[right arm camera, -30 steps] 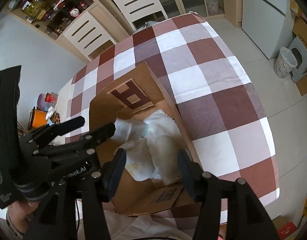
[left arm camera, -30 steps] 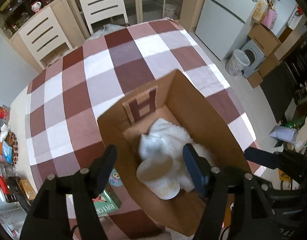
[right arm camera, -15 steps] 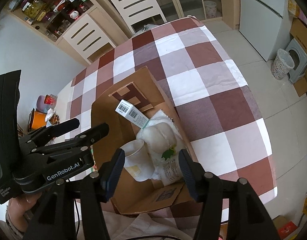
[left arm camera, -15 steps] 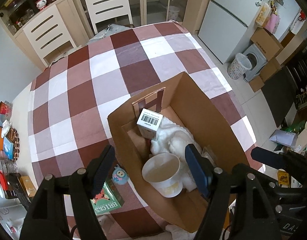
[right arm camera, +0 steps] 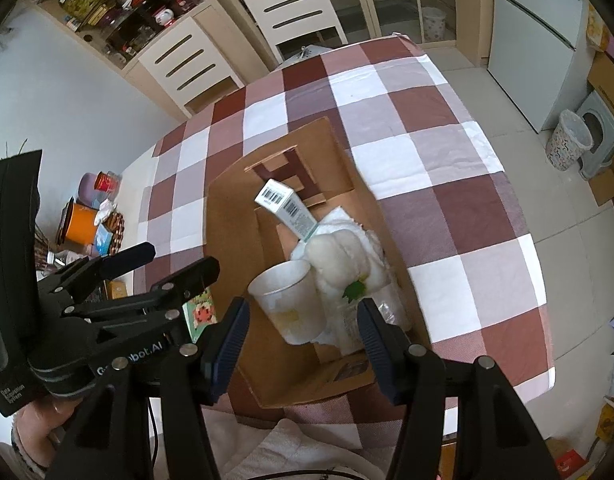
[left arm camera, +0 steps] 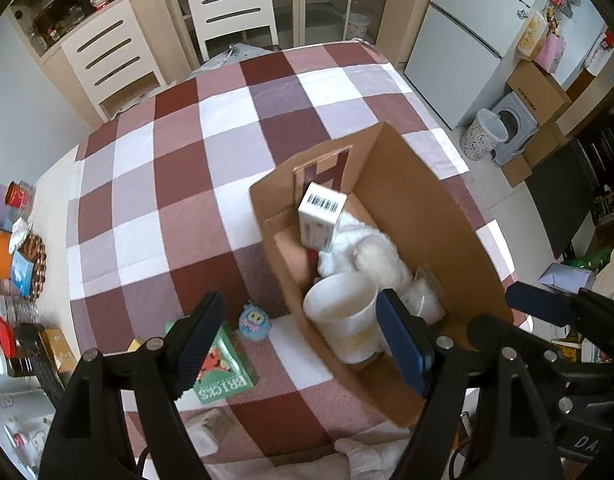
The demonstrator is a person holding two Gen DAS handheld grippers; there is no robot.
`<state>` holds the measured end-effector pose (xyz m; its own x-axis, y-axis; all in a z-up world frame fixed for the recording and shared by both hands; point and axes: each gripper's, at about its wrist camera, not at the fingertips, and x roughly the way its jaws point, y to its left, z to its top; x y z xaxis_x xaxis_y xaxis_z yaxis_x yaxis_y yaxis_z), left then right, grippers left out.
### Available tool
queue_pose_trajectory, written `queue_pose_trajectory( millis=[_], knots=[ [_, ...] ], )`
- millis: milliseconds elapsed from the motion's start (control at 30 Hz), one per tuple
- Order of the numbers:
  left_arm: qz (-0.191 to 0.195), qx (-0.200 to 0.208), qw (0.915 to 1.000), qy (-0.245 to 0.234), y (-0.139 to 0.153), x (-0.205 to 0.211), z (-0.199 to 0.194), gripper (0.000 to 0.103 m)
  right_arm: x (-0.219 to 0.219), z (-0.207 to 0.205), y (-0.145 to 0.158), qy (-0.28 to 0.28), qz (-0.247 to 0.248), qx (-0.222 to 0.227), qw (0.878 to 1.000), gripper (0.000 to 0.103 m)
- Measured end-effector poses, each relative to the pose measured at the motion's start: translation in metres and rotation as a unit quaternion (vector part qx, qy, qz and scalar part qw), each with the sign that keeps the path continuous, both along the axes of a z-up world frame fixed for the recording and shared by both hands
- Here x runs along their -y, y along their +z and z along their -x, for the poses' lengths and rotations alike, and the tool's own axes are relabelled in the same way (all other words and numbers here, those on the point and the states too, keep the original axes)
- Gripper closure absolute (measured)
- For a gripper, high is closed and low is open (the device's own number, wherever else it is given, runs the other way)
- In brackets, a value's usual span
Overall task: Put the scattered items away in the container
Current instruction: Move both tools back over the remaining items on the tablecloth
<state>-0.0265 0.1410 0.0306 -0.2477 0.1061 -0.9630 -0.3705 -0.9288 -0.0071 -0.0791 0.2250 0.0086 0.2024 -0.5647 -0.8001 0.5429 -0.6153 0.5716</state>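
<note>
An open cardboard box point(left arm camera: 423, 216) point(right arm camera: 235, 216) sits on the checked tablecloth. Inside lie a white paper cup point(left arm camera: 347, 322) point(right arm camera: 291, 304), a white plush toy point(left arm camera: 367, 252) point(right arm camera: 339, 256), a small white barcoded carton point(left arm camera: 321, 216) point(right arm camera: 285, 208) and a clear packet point(right arm camera: 383, 308). On the cloth left of the box are a green "BRICKS" box point(left arm camera: 223, 368) point(right arm camera: 199, 314) and a small blue toy point(left arm camera: 254, 325). My left gripper point(left arm camera: 299, 340) is open and empty above the box's near left wall. My right gripper point(right arm camera: 303, 340) is open and empty above the box's near end.
Jars, an orange tin and packets point(left arm camera: 11, 256) line the table's left edge. A small white item point(left arm camera: 205, 428) lies at the near edge. White chairs point(left arm camera: 227, 0) stand at the far side. A fridge point(left arm camera: 467, 40), bin and boxes are on the right.
Both grippers have risen and drawn back from the box. The barcoded carton now rests in the box against its far flap; the cup and plush show more fully.
</note>
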Motion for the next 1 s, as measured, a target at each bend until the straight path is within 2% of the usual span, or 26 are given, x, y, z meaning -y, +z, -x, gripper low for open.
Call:
queue_pose_trajectory(
  millis=[400, 633, 833, 1000],
  knots=[
    [-0.003, 0.01, 0.9993, 0.037, -0.002, 0.051, -0.033, 0.023, 0.019, -0.045, 0.019, 0.058, 0.008, -0.012, 0.998, 0.046],
    [-0.004, 0.023, 0.9943, 0.104, -0.012, 0.113, -0.048, 0.023, 0.042, -0.076, 0.028, 0.114, 0.019, -0.017, 0.993, 0.046],
    [-0.002, 0.038, 0.9803, 0.194, -0.029, 0.189, -0.062, 0.023, 0.068, -0.107, 0.033, 0.172, 0.022, -0.02, 0.985, 0.046],
    [-0.007, 0.074, 0.9647, 0.253, -0.063, 0.235, -0.084, 0.023, 0.092, -0.136, 0.029, 0.226, 0.017, -0.019, 0.974, 0.046]
  ],
)
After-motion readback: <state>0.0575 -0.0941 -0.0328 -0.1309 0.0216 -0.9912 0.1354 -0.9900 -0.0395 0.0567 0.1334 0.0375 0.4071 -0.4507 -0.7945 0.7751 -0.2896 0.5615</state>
